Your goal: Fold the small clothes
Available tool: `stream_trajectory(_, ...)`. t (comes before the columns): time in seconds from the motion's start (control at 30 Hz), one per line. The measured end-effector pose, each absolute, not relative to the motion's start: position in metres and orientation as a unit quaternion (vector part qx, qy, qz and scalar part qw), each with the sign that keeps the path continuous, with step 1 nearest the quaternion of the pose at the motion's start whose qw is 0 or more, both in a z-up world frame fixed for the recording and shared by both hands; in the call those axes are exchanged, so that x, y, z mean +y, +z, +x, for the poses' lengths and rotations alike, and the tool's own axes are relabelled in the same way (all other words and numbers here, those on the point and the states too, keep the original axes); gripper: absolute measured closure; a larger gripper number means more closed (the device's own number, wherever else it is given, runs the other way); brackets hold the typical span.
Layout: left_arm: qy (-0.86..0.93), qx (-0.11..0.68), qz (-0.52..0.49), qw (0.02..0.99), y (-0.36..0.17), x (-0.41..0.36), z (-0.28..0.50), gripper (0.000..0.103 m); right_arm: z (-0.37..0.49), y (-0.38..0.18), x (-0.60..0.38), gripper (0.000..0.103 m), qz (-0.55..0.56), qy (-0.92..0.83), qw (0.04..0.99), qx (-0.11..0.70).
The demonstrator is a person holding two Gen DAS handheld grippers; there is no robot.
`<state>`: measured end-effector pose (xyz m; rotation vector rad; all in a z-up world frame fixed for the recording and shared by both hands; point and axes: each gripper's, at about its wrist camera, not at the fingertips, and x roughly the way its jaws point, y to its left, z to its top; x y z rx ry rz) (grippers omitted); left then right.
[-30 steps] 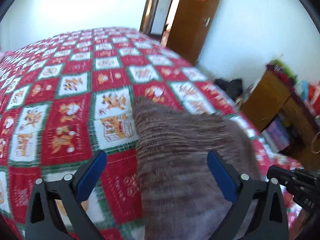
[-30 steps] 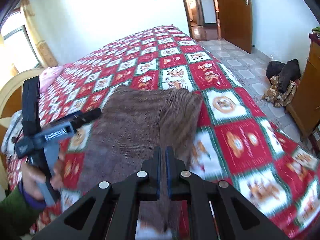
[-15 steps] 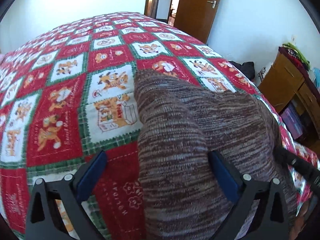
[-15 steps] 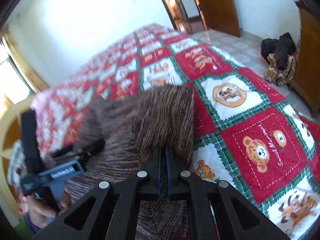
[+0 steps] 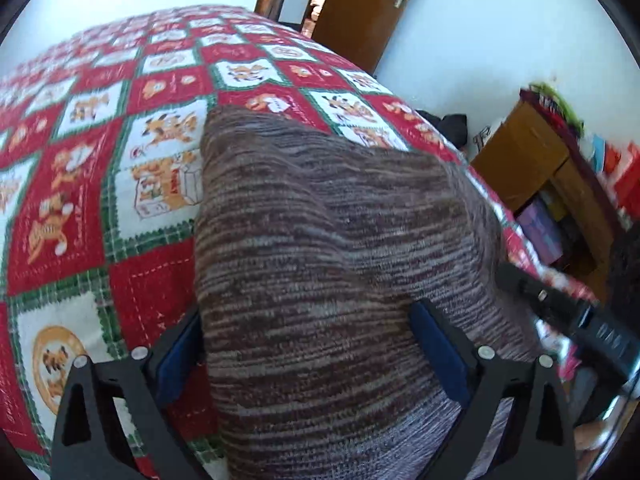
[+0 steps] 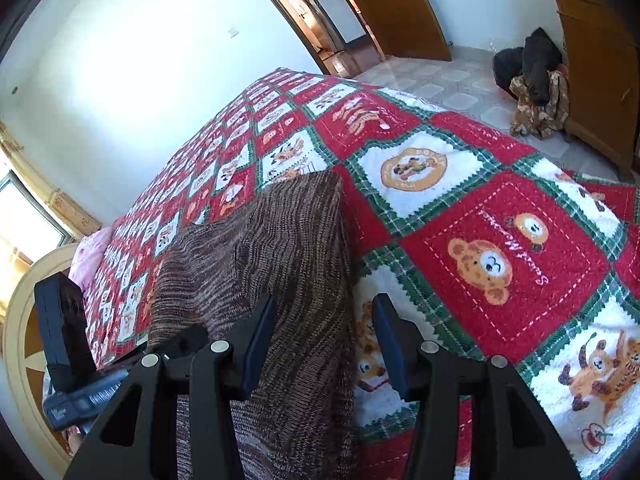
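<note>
Across the near edge of the bed [image 6: 500,248], a knitted garment [image 5: 320,272] of brown and grey marled yarn lies over the fleecy bedspread [image 5: 80,208], a patchwork of red and white squares with cartoon bears and green zigzag borders. Its ribbed stripes run crosswise in the left wrist view, and its far end forms a blunt, squared corner. The left gripper [image 5: 312,356] has its jaws spread wide, with blue pads on angular black fingers either side of the knit; the left pad touches the cloth's folded edge, the right sits against its surface, and neither visibly pinches it. The right gripper [image 6: 324,340] has just been opening; its jaws stand parted, the garment's right edge lies between them, and the right pad is clear of the knit, over the bedspread. A wooden door [image 5: 352,12] with a metal handle stands beyond the bed
</note>
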<state>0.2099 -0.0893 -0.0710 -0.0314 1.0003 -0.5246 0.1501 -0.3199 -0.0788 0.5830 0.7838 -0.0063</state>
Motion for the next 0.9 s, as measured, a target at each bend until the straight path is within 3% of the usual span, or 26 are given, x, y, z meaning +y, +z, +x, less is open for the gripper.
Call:
stream_trajectory(0.3,-0.245,0.459,-0.022,0.853,-0.074,-0.089,0.209,0.003,0.155,-0.083,-0.317,0.049,0.285,0.027,0.878,0.384)
stream_trajectory(0.4,-0.248,0.456,-0.03,0.854,-0.073,-0.086,0.21,0.01,0.158,-0.083,-0.309,0.037,0.277,0.048,0.875,0.394)
stream_trajectory(0.5,-0.241,0.449,-0.038,0.859,-0.073,-0.083,0.21,0.02,0.165,-0.081,-0.293,0.036,0.247,0.068,0.877,0.406)
stream_trajectory(0.57,-0.236,0.445,-0.042,0.863,-0.072,-0.082,0.21,0.032,0.17,-0.083,-0.281,0.049,0.222,0.069,0.876,0.422)
stream_trajectory(0.7,-0.236,0.441,-0.05,0.865,-0.071,-0.079,0.209,0.045,0.171,-0.081,-0.27,0.069,0.192,0.055,0.884,0.423)
stream_trajectory(0.9,-0.239,0.447,-0.065,0.859,-0.062,-0.075,0.209,0.069,0.164,-0.066,-0.247,0.076,0.132,0.017,0.902,0.41)
